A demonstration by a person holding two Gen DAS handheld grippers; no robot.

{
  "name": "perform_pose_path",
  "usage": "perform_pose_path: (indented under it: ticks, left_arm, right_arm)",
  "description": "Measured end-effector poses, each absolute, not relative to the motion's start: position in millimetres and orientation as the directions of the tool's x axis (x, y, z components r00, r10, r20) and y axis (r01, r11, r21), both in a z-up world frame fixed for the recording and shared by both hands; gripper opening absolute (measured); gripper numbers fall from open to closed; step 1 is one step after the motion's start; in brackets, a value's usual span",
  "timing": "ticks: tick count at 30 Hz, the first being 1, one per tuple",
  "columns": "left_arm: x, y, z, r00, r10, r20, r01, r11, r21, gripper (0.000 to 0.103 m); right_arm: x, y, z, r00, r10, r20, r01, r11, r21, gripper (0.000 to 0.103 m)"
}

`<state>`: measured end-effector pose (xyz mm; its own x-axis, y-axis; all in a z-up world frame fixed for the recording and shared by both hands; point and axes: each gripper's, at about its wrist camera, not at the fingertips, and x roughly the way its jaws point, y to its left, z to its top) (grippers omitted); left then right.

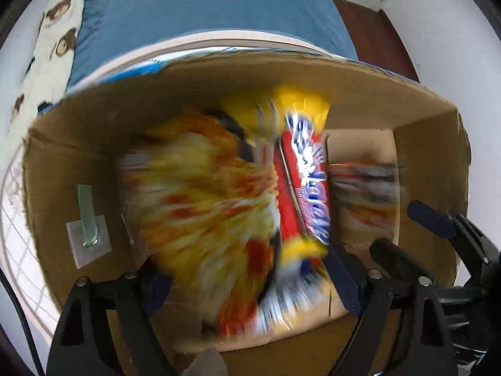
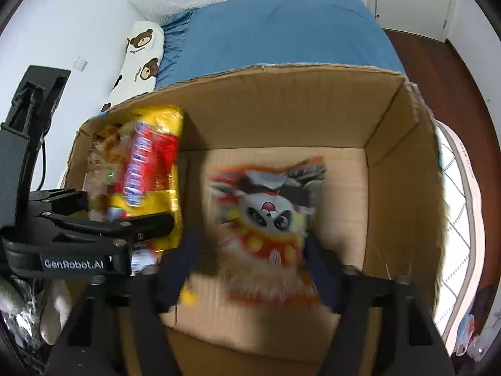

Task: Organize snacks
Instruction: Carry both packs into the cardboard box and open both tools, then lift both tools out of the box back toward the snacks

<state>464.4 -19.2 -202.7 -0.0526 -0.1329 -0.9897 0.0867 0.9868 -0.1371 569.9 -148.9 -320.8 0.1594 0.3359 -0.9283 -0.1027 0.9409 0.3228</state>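
Container: cardboard box [image 2: 391, 163], open at the top, both grippers pointing down into it; a label or tape patch shows on its inner left wall in the left wrist view.
Item 1: yellow and orange snack bag [image 1: 203, 206], blurred, in the left part of the box, between the spread fingers of the left gripper [image 1: 250, 279].
Item 2: red and yellow snack pack [image 1: 305, 181] with blue and white lettering, lying just beside item 1 on its right, one end leaning against the far wall.
Item 3: panda snack bag [image 2: 269, 219], orange-edged, on the box floor in the right part, between the fingers of the right gripper [image 2: 250, 269].
Left gripper: jaws spread wide; whether the pads touch item 1 is lost in blur.
Right gripper: jaws apart, with the fingers either side of the panda bag's lower end; no squeeze on the bag is visible.
Surroundings: blue bedsheet [image 2: 281, 31] behind the box; bear-print pillow [image 2: 141, 53] at its left; white round table edge [image 2: 463, 188] under the box at the right; dark wood floor [image 2: 463, 78].
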Motion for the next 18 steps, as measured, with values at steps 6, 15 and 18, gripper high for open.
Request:
perform_pose_path:
  ticks: [6, 15, 18]
  left_arm:
    - [446.2, -12.2, -194.0, -0.025, -0.167, -0.986, 0.071, 0.983, -0.169, 0.093]
    - [400.2, -13.1, -153.5, 0.088, -0.118, -0.989, 0.049, 0.992, -0.114, 0.093]
    - [395.0, -12.1, -140.5, 0.138, -0.105, -0.985, 0.036, 0.994, -0.101, 0.093]
  right_arm:
    - [566.3, -149.3, -329.8, 0.147, 0.318, -0.937, -0.103, 0.947, 0.305, 0.088]
    - [538.3, -140.7, -300.4, 0.187, 0.236, -0.953, -0.089, 0.971, 0.223, 0.088]
    - [524.6, -143.6, -287.3, 0.210, 0.223, -0.952, -0.092, 0.974, 0.208, 0.088]
